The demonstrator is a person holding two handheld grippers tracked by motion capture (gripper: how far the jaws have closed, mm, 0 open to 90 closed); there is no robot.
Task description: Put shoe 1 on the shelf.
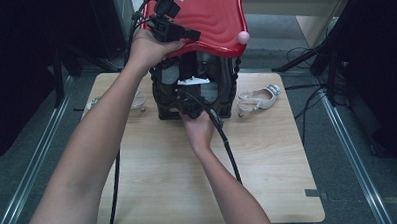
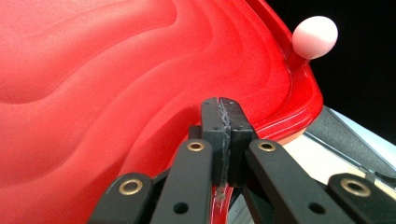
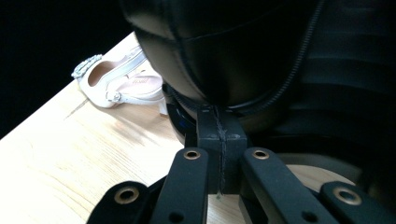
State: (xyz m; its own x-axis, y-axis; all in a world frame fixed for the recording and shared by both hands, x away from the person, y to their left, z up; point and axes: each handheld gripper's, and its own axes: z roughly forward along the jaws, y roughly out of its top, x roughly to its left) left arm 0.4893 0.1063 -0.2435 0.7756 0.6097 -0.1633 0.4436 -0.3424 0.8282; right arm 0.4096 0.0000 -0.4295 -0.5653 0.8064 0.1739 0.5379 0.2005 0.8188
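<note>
A black case (image 1: pixel 223 91) stands at the back middle of the wooden table (image 1: pixel 164 183), with its wavy red lid (image 1: pixel 208 14) raised above it. My left gripper (image 1: pixel 196 36) is shut on the lid's near edge. In the left gripper view the jaws (image 2: pixel 219 116) meet on the red lid (image 2: pixel 116 93), and a strip of its rim shows between them. A pink knob (image 2: pixel 314 37) sticks out at the lid's corner. My right gripper (image 1: pixel 186 96) is shut, and its tips (image 3: pixel 219 123) rest against the black case's (image 3: pixel 261 56) rounded lower front. I see nothing between them.
A white strappy sandal (image 1: pixel 258 97) lies on the table right of the case, also in the right gripper view (image 3: pixel 116 84). A second pale sandal (image 1: pixel 136 100) lies to the case's left, partly behind my left forearm. Cables trail on the floor at right.
</note>
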